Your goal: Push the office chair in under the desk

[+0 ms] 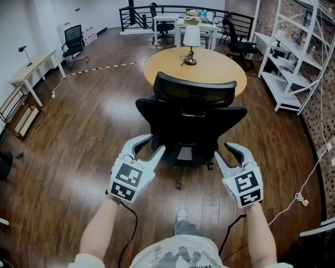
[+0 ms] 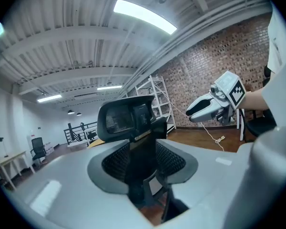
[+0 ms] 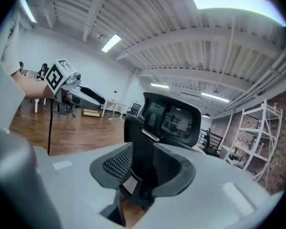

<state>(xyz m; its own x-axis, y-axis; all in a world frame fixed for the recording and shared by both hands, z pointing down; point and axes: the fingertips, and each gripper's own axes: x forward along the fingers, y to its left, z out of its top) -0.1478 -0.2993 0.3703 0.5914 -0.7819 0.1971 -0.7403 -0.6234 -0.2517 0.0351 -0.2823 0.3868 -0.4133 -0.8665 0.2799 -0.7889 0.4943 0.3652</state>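
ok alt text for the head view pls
A black office chair seen from behind and above, facing a round wooden table with a small lamp. The left hand-held gripper and right hand-held gripper sit either side of its backrest, jaws apart, above a dark wood floor.

left gripper jaws held apart; office chair back seen through the gap; right gripper seen upper right; brick wall seen behind
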